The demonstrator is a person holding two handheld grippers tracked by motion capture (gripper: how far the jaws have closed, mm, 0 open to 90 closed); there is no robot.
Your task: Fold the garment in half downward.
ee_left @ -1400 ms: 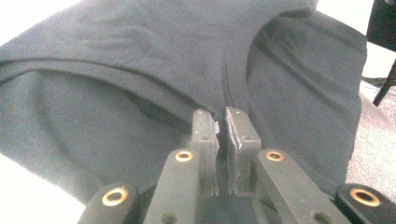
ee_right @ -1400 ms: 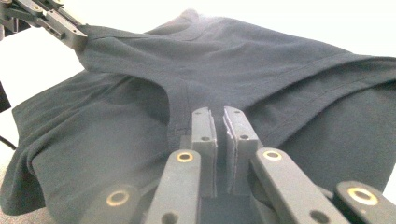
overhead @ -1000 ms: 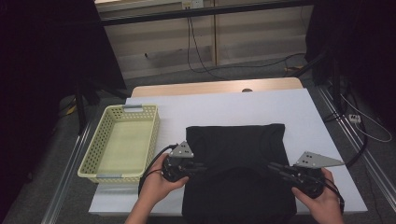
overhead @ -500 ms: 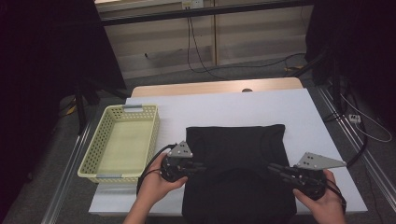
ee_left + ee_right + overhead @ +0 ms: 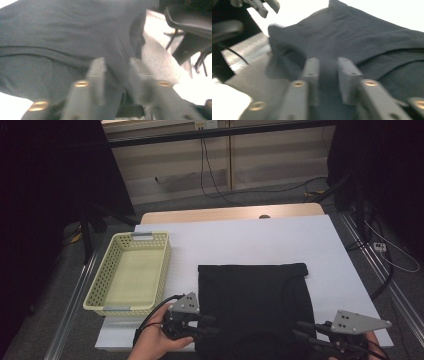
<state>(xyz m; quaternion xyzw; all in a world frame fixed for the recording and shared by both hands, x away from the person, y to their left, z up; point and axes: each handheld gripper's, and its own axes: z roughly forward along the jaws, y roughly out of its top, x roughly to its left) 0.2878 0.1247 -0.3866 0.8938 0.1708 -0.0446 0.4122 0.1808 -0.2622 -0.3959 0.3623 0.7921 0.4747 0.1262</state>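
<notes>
In the left gripper view the left gripper (image 5: 117, 72) has its fingers (image 5: 98, 75) spread a little, with dark cloth running into the gap between them; whether they truly pinch it I cannot tell, since the picture is blurred. The right gripper (image 5: 328, 72) looks the same: fingers (image 5: 348, 75) slightly apart, dark fabric lying between and beyond them. Outward from both pairs of fingers lies the folded black garment (image 5: 252, 305), flat on the white desk (image 5: 250, 240), its near edge at the fingers and its far fold well beyond them.

The likely trouble is an uneven catch. If one pair of fingers takes only the top layer while the other takes several, the fold could skew or open when lifted. A shallow bite at the hem could also slip free. The yellow basket (image 5: 107, 270) sits well off to the left of the left fingers, so a dragged garment might bunch before reaching it.
</notes>
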